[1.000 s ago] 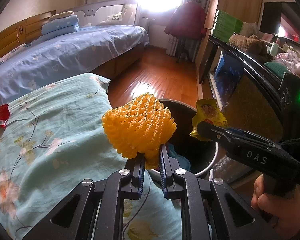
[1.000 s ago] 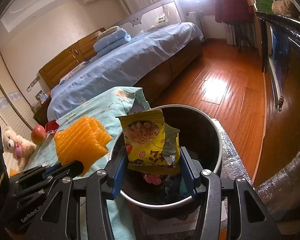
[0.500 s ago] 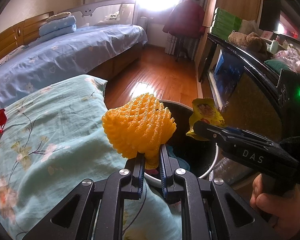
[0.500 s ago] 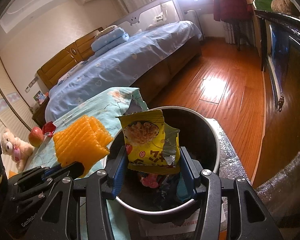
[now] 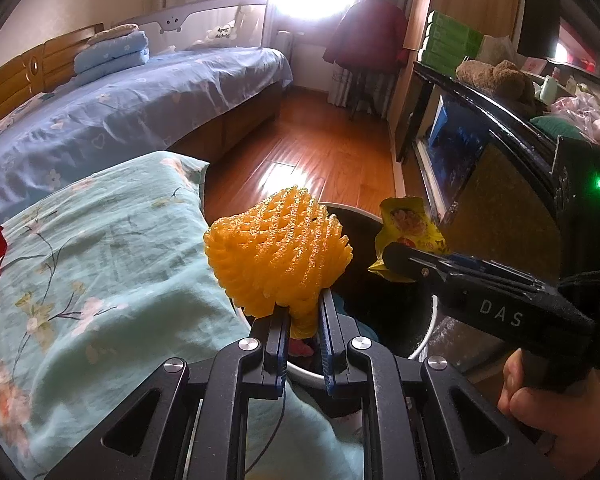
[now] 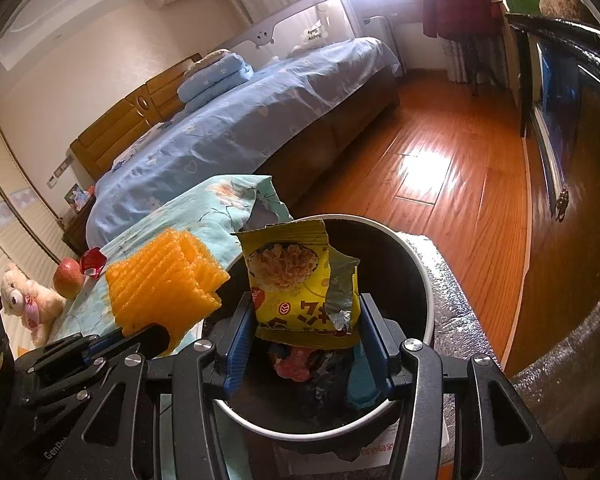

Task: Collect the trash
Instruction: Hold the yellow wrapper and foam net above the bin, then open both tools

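Both hand-held grippers pinch trash: left (image 5: pixel 303 322) orange foam net (image 5: pixel 276 256), right (image 6: pixel 306 334) snack wrapper (image 6: pixel 300 284), hiding bin (image 6: pixel 416 264) contents

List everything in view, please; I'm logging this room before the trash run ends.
Foam fruit net: one, orange, held over the bin's near rim.
Snack packet: one, yellow, torn open, held above the bin.
Trash bin: one, black inside with a pale rim, on the floor beside the quilt; some trash already inside.
Floral quilt: one, teal, left of the bin.
Red wrapper: one, on the quilt.
Apple: one, red, beside the wrapper.
Teddy bear: one, cream, far left.
Bed: one, blue sheets, behind.
Left tongs: black, shut on the net.
Right tongs: black, gripping the packet.
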A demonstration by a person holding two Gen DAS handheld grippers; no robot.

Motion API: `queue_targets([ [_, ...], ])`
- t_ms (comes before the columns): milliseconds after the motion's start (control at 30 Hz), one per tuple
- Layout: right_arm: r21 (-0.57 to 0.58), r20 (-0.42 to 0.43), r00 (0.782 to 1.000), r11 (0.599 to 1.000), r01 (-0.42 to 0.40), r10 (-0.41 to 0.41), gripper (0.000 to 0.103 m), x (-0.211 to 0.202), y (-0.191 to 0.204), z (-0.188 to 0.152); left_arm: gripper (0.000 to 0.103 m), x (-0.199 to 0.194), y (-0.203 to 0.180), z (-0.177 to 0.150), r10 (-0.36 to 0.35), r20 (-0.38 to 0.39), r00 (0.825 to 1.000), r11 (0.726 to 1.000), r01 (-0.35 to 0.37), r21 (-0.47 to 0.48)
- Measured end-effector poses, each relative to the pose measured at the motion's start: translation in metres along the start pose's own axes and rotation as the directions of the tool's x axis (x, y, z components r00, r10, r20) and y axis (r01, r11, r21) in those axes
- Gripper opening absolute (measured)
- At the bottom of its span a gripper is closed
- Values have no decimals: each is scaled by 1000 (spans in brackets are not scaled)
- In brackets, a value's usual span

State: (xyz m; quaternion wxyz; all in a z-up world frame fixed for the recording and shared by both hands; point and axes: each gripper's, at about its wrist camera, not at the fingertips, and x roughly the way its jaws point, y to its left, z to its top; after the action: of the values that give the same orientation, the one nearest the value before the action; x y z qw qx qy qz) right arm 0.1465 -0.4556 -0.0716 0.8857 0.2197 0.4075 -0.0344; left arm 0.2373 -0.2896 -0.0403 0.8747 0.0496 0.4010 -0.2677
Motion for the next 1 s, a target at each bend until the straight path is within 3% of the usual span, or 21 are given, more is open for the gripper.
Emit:
queue_targets([
  [1000,19,-15,1000,1000,9,-9,51,8,-12,6,12,12,-3,9,-3,-19,1000,1000,3,7],
])
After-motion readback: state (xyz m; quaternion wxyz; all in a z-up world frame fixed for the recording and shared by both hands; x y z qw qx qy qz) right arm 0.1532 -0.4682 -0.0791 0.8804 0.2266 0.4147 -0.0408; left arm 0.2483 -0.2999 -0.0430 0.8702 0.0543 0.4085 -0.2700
